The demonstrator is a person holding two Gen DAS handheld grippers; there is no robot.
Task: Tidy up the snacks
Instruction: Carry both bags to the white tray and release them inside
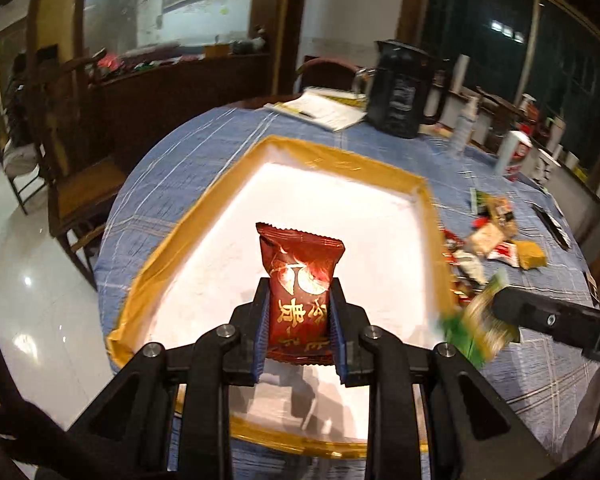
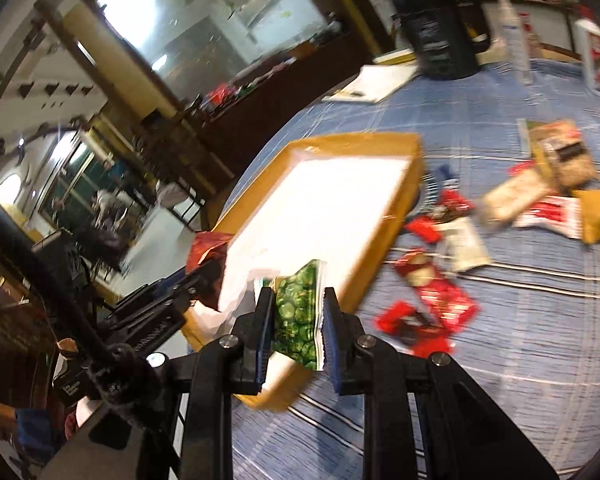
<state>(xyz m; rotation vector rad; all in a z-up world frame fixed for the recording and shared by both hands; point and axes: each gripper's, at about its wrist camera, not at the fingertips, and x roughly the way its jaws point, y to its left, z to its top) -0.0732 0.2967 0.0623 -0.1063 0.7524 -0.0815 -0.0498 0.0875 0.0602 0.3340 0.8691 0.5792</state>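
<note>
Left wrist view: left gripper (image 1: 299,292) nearest, jaws drawn in tight, blue pads pinching the dark red foil snack packet with gold print (image 1: 299,280) by its lower half; packet stands upright, held over the tray floor.
Tray: white-bottomed rectangular tray with yellow-gold rim (image 1: 204,208), just beyond and under the red packet; nothing else seen lying in it.
Right gripper in left view: right gripper (image 1: 496,300) comes in from the right edge at the tray's right rim, blurred, gripping the green printed snack bag with a white edge (image 1: 476,320).
Right wrist view: right gripper (image 2: 298,300) jaws narrow, clamped on both sides of the green printed snack bag (image 2: 298,312); bag hangs above the tray's near corner (image 2: 388,236).
Left gripper in right view: left gripper (image 2: 204,276) at left, by the tray's left rim, red packet (image 2: 206,246) in it.
Loose snacks: pile of red, beige and yellow wrapped snacks (image 2: 500,216) on the blue checked tablecloth (image 2: 500,360), right of the tray.
Far: black jug (image 2: 436,28) and white papers (image 2: 376,80) at the table's far side.
</note>
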